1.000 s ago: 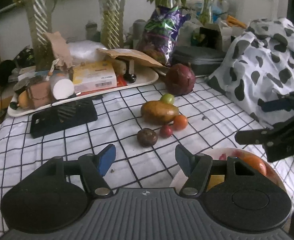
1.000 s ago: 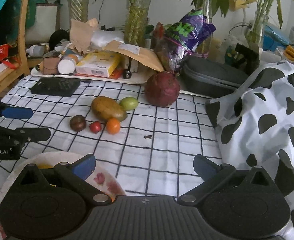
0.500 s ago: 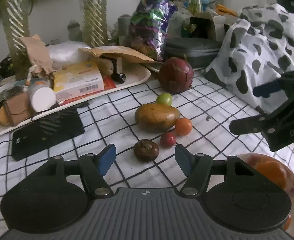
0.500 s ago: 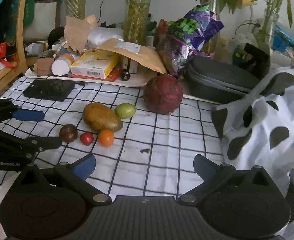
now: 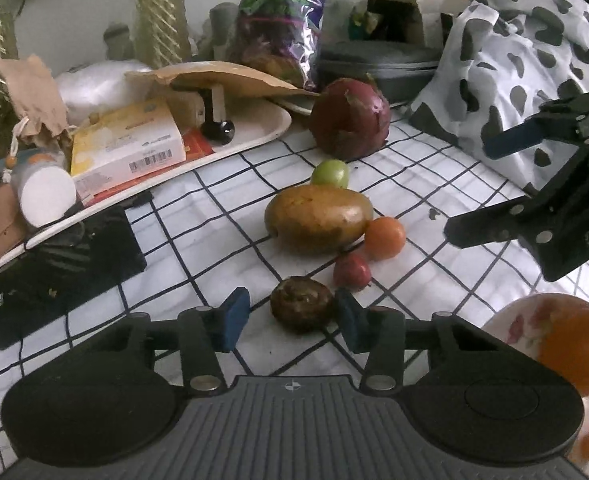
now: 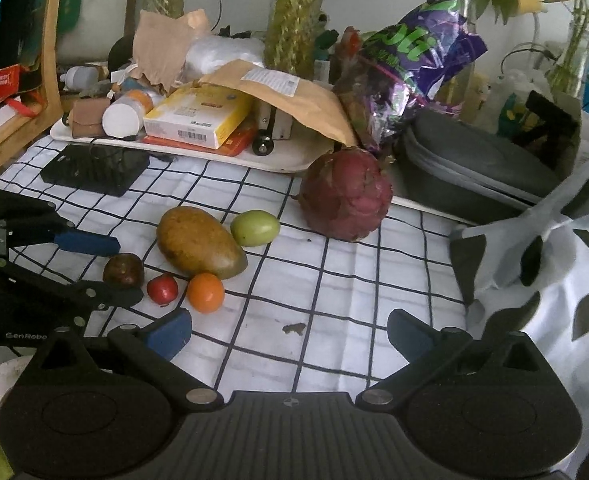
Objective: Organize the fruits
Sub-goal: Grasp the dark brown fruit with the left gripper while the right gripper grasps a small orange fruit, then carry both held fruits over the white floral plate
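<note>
On the checked cloth lie a dark brown passion fruit [image 5: 301, 309], a small red fruit [image 5: 352, 271], a small orange fruit [image 5: 385, 237], a mango [image 5: 318, 218], a green fruit [image 5: 330, 173] and a dragon fruit [image 5: 349, 120]. My left gripper [image 5: 292, 320] is open with its fingers on either side of the passion fruit [image 6: 123, 270], not closed on it. My right gripper [image 6: 290, 334] is open and empty above bare cloth. A floral bowl [image 5: 510, 328] at the right holds an orange [image 5: 576, 348].
A white tray [image 5: 254, 136] of boxes and clutter runs along the back left, with a black device [image 5: 62, 268] in front of it. A grey case [image 6: 474, 168], snack bag [image 6: 414, 60] and plant vases stand behind. A cow-print cloth [image 6: 554, 280] is heaped on the right.
My left gripper moved forward and down until its open fingers straddle the passion fruit. My right gripper advanced slightly towards the fruits and stayed open.
</note>
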Motion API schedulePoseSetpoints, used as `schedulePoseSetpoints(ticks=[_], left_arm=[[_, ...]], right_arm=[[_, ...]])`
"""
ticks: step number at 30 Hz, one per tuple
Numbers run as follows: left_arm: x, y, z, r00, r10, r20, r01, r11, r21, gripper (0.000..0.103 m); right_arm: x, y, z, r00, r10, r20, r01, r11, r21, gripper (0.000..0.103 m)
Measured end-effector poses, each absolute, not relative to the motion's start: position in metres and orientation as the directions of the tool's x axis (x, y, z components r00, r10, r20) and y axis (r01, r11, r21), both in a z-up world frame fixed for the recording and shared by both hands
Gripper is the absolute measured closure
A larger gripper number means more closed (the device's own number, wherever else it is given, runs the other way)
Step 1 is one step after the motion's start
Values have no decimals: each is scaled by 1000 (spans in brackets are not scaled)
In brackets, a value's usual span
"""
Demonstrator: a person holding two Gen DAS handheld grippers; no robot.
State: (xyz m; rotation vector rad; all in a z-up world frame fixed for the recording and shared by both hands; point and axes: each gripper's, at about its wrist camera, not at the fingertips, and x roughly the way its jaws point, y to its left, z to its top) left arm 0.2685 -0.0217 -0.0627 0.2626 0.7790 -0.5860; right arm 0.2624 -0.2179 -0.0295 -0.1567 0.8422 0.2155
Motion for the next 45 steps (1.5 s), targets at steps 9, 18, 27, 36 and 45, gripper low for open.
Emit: schedulePoseSetpoints(ticks=[9, 18, 27, 36, 45], left_arm=[[272, -18, -58, 553, -400, -731, 575, 818, -12, 72], [273, -14, -51, 571, -394, -720, 561, 828, -8, 73], [274, -13, -52, 572, -385, -724, 554, 832, -5, 73], [266, -12, -46, 585, -388, -713, 553, 833, 0, 73], [241, -14, -35, 610, -382, -694, 554, 832, 28, 73]], right_arm=[[274, -204, -40, 611, 208, -764, -337, 941, -13, 13], [281, -184, -52, 587, 231, -776, -425, 904, -53, 53], [285, -172, -55, 582, 242, -777, -460, 885, -69, 74], [279, -178, -49, 574, 260, -776, -439, 898, -24, 80], [252, -195, -27, 620, 261, -740, -386, 923, 2, 80]])
